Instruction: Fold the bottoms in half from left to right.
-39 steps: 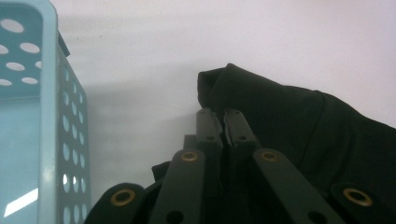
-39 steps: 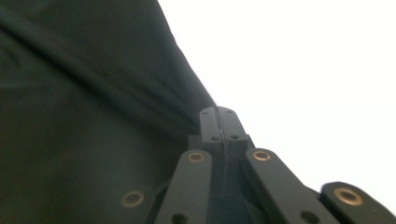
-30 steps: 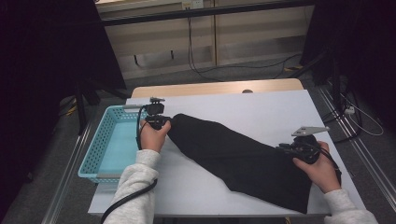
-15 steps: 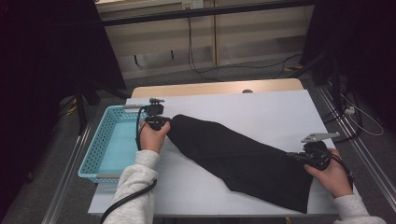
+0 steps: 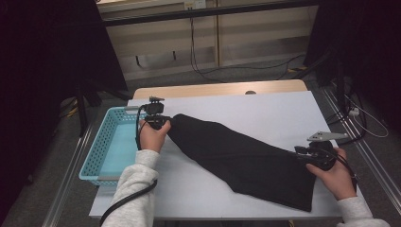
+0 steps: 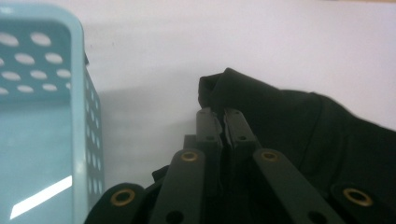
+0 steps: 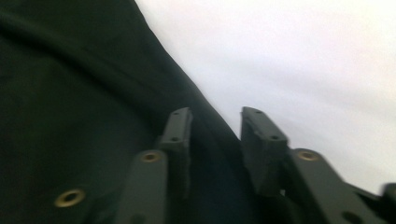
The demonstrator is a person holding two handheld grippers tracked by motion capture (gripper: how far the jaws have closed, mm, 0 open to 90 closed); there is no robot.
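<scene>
Closest to the bottom edge of the high view you've got two grey sleeves coming in, one hand per gripper. The right gripper (image 5: 302, 152) sits at the lower right of the frame, right at the edge of the black garment (image 5: 241, 158). In the right gripper view its jaws stand apart with a clear gap; they have just been opening, the cloth edge runs under and between them, and nothing is pinched. My guess is that it has let go of that end so the fabric can lie flat, or it's about to re-grab the edge in a better spot.

The garment stretches diagonally across the white tabletop (image 5: 265, 113), from lower right up towards centre left, pretty smooth, looks like a folded trouser leg or sleeve.

Further up, at centre left, the left gripper (image 5: 166, 122) has its jaws closed tight on the garment's narrow end. The left gripper view shows the cloth bunched right at the tips. That looks like the anchor, keeping the piece taut and in place.

Just beside that hand sits the blue basket (image 5: 106, 142), hanging at the tabletop's left edge, probably where the garment goes.
</scene>
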